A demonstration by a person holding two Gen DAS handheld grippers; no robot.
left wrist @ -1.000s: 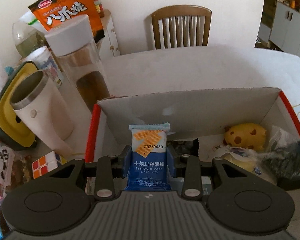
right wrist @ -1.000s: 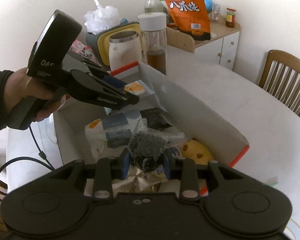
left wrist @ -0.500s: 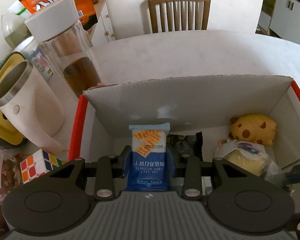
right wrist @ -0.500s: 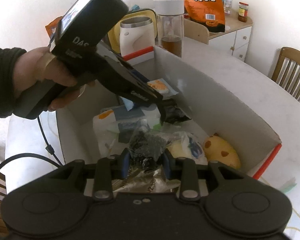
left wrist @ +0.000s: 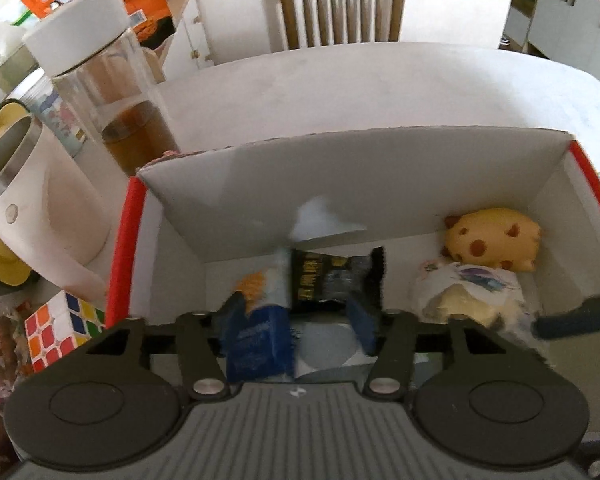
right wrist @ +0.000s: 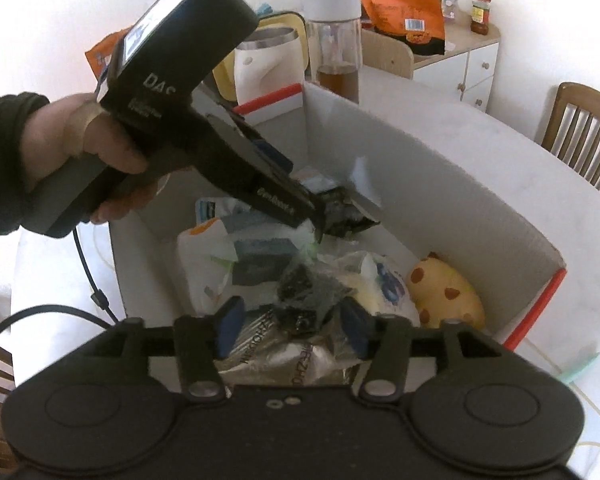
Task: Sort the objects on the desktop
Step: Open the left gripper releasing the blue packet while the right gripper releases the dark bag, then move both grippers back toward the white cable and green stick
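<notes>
The left claw (left wrist: 296,320) is seen spread over the open white cardboard box with red edges (left wrist: 340,184), its jaws having just been opening. A blue soda-biscuit packet (left wrist: 258,332) is caught tilted and blurred between them, leaning by the left pad; whether it is touched there cannot be told. Just beyond it a black foil snack packet (left wrist: 332,280) lies on the box floor. At the far right corner a yellow spotted plush toy (left wrist: 496,244) is set, with a clear-wrapped bun (left wrist: 464,296) just in front of it, partly cut off by a dark claw tip (left wrist: 572,320).

In the right wrist view, the right claw (right wrist: 292,326) is likewise parted, its jaws having just been opening, with a crinkled clear bag of dark pieces (right wrist: 308,292) between the pads and not visibly pressed. The contents beneath are jumbled and hard to separate.

Left of the box on the white counter (left wrist: 380,88), a white steel-rimmed mug (left wrist: 40,208), a glass bottle of amber liquid (left wrist: 112,112) and a colour cube (left wrist: 60,324) are seen.
</notes>
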